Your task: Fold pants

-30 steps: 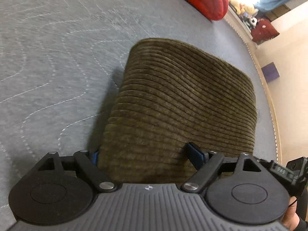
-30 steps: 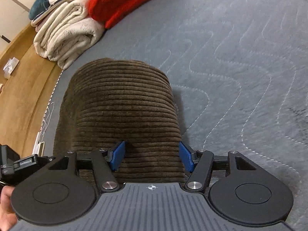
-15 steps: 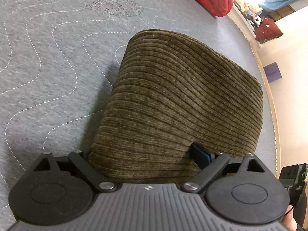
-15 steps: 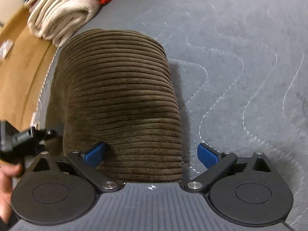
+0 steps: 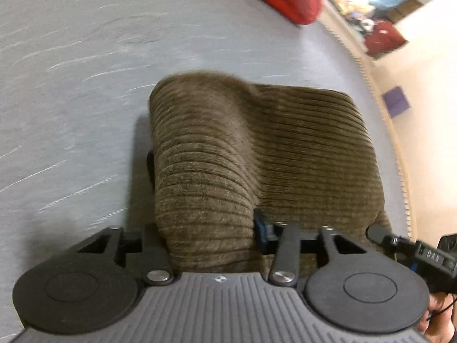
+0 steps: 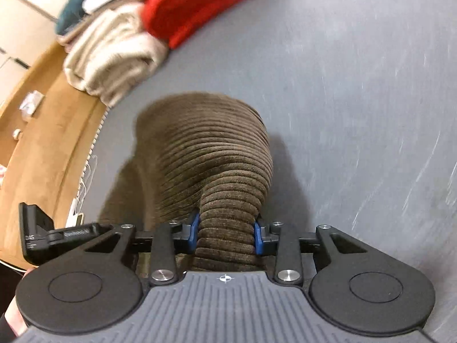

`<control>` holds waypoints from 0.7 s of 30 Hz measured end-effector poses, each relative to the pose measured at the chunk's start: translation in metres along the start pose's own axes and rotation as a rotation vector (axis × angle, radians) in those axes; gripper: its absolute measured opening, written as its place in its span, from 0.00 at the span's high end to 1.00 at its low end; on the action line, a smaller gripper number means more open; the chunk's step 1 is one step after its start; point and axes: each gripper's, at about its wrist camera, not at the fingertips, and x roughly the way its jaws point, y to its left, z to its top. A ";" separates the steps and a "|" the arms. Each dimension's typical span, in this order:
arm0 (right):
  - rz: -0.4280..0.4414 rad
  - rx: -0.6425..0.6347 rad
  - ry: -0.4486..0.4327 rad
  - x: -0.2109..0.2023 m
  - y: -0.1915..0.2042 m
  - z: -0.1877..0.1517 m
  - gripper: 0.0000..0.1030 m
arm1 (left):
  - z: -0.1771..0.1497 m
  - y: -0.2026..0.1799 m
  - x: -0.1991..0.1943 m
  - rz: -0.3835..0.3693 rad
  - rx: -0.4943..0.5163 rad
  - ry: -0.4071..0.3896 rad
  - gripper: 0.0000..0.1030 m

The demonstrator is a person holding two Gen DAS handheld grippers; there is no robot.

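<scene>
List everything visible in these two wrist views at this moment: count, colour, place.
corduroy pants: one, olive-brown, folded, on the grey quilted mattress, near edge bunched in both grippers.
red bedding: one, far edge of mattress.
cream blanket: one, folded, beside the red bedding.
teal item: one, behind the blanket; blurred.
purple box: one, on the floor.
wooden surface: one, tan, alongside the mattress.
left gripper: black, blue pads, jaws just closed on the pants.
right gripper: same, jaws just closed on the pants.

Grey quilted mattress (image 5: 85, 85), tan floor (image 6: 42, 148), cream wall (image 5: 428, 100)
</scene>
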 end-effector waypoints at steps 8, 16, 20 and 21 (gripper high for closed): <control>-0.061 -0.104 -0.123 -0.088 -0.027 0.062 0.65 | 0.017 -0.103 0.027 -0.159 0.051 -0.052 0.57; -0.313 -0.051 -0.144 -0.119 -0.112 0.107 0.50 | 0.019 -0.171 0.056 0.208 0.201 -0.163 0.37; -0.484 -0.064 -0.188 -0.127 -0.143 0.112 0.51 | 0.023 -0.170 0.051 0.099 0.140 -0.146 0.43; -0.444 -0.061 -0.181 -0.129 -0.146 0.110 0.51 | 0.020 -0.172 0.051 0.063 0.154 -0.139 0.43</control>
